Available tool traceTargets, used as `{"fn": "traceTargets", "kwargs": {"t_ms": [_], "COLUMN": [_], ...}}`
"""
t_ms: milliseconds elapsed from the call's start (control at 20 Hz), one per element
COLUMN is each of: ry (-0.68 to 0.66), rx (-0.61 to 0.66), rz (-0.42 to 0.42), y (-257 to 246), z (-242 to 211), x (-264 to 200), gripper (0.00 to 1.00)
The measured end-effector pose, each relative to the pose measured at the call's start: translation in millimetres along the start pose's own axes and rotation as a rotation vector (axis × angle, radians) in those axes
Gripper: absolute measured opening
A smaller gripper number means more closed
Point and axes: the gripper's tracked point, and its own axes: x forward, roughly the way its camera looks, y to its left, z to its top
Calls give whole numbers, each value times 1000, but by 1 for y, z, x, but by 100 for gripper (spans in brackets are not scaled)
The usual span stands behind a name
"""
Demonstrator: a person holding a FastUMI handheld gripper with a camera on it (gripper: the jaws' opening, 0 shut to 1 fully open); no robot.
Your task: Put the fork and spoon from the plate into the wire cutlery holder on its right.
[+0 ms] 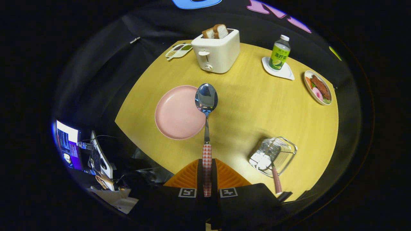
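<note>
Checked red-and-white, the handle of the spoon [206, 128] is clamped between both fingers of the gripper [207, 175], its bowl raised ahead over the pink plate's [176, 112] right rim. The wire cutlery holder [273, 155] is seen near the table's [257, 106] right edge, with the fork [275, 179] already lodged in it.
</note>
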Motion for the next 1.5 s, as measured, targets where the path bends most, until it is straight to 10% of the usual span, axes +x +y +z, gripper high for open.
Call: {"fn": "traceTargets", "kwargs": {"t_ms": [600, 1500], "ry": [292, 704], "rx": [-75, 7], "rz": [-26, 27], "y": [-88, -145], "z": [-62, -74], "x": [-68, -14], "gripper": [11, 12]}}
